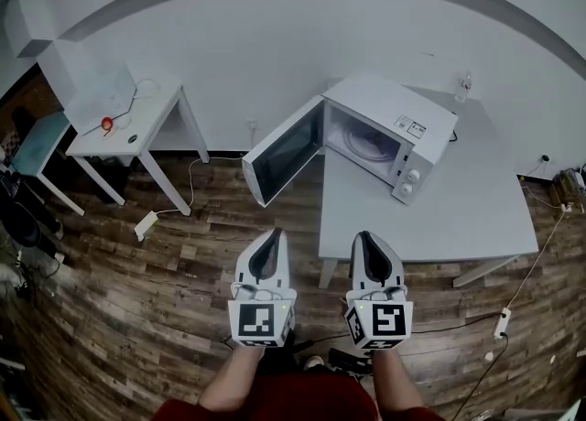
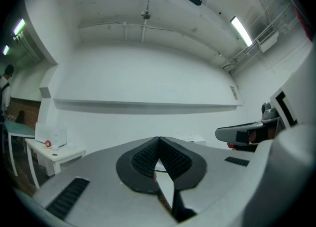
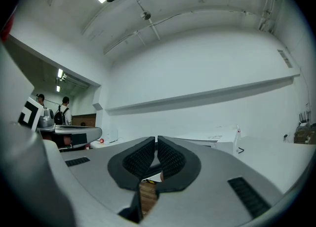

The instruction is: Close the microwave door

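Observation:
A white microwave (image 1: 389, 126) stands on the grey table (image 1: 458, 218), and its door (image 1: 284, 152) hangs wide open to the left, out past the table's edge. The turntable shows inside the cavity. My left gripper (image 1: 272, 236) and right gripper (image 1: 364, 238) are held side by side over the floor in front of the table, well short of the door. Both point toward the microwave. Each is shut with nothing between its jaws. In the right gripper view the microwave's top (image 3: 224, 139) shows just beyond the right gripper (image 3: 156, 141). The left gripper (image 2: 159, 141) is also shut in its own view.
A small white side table (image 1: 128, 117) with a few small items stands at the back left; a chair (image 1: 32, 149) is beside it. Cables and a power strip (image 1: 146, 223) lie on the wooden floor. A bottle (image 1: 464, 85) stands behind the microwave. People stand far off at the left of the right gripper view.

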